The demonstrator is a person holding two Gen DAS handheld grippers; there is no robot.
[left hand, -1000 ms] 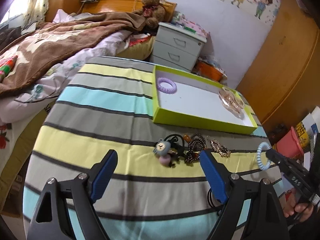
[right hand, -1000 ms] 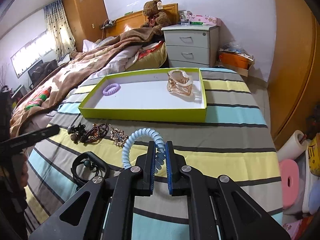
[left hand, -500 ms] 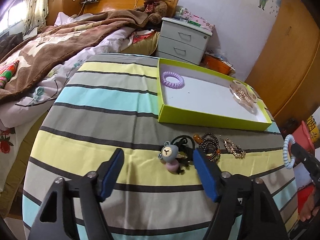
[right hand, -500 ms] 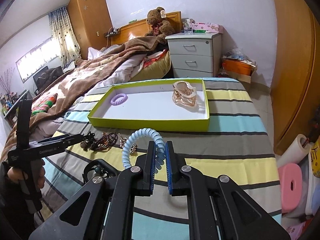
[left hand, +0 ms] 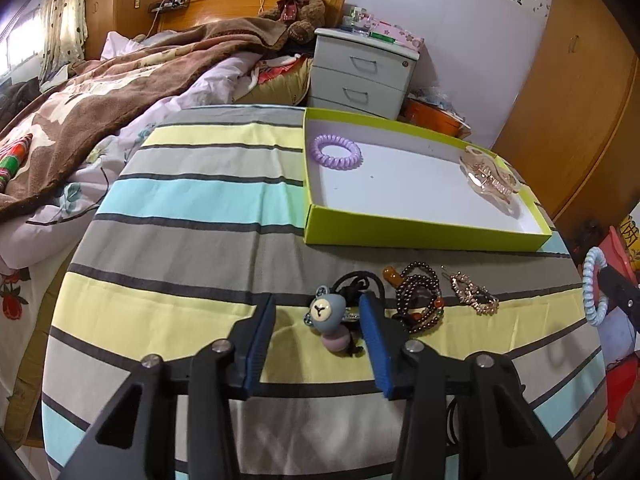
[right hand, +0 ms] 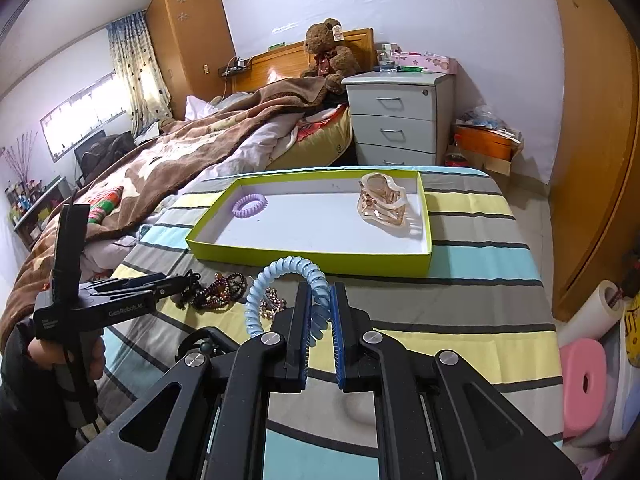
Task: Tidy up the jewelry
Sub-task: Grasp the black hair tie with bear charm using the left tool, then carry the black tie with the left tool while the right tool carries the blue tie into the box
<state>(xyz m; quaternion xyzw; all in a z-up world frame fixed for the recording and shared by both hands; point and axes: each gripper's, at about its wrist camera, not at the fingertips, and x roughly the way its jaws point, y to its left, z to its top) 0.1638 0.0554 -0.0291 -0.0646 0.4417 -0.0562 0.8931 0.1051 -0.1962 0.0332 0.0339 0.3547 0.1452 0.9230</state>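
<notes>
From the left wrist view, the left gripper (left hand: 318,336) is seen spread open, its blue pads set either side of a grey bear-faced hair tie with a lilac bead (left hand: 329,322) lying on the striped cloth-covered table (left hand: 192,200). Just beside it lie a dark beaded bracelet (left hand: 419,300) and a gold filigree clip (left hand: 474,294). Black cord could be snagged if the pads are closed off-centre.

From the right wrist view, the right gripper (right hand: 319,334) is shown clamped on a pale blue spiral hair tie (right hand: 280,280), held short of the lime-green shallow cardboard tray (right hand: 308,256). The springy coil could be dropped outside the rim if released early.
</notes>
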